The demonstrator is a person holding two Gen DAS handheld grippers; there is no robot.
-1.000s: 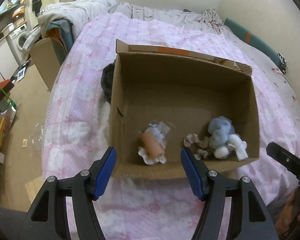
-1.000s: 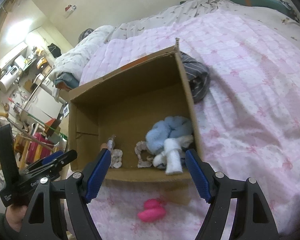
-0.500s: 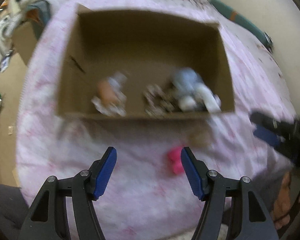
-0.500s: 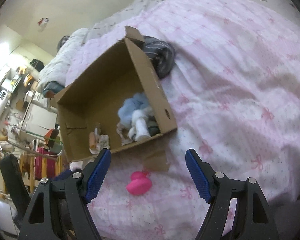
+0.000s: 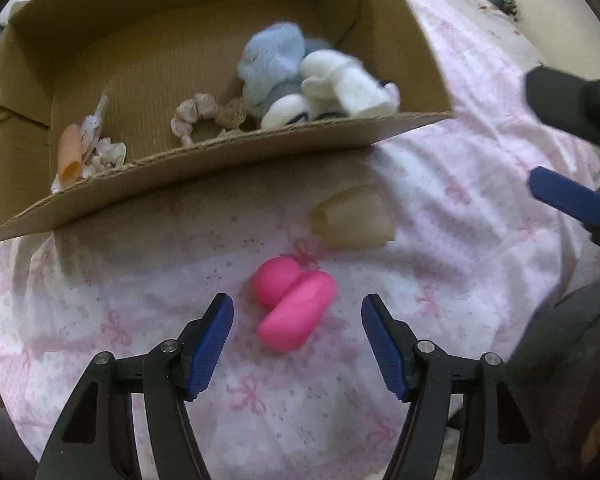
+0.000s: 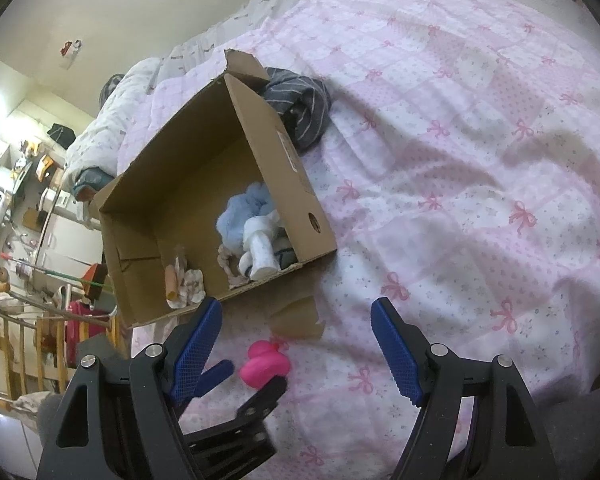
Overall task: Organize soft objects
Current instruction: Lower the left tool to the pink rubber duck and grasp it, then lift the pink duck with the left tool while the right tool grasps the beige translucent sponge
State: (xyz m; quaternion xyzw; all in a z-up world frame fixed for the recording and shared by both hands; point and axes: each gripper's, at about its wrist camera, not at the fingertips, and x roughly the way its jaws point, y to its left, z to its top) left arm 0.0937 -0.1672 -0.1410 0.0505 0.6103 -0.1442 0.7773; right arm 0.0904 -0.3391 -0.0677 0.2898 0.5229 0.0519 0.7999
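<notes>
In the box (image 5: 204, 152), L to R, we've got a peach tube (image 5: 69, 152), scrunchie (image 5: 194, 114), blue plush (image 5: 272, 60) & white socks (image 5: 348, 88). Pink duck (image 5: 294, 308) lies on the bed just outside its front wall, between our left gripper (image 5: 297, 340) fingers, spread wide. Right gripper (image 6: 296, 344) also wide, empty.

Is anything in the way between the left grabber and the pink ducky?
No, nothing visible blocks it. The left gripper is open, with the pink toy duck lying on the bedspread just ahead, between its fingertips. To reach the cardboard box, though, the duck must be lifted over the near wall.
</notes>
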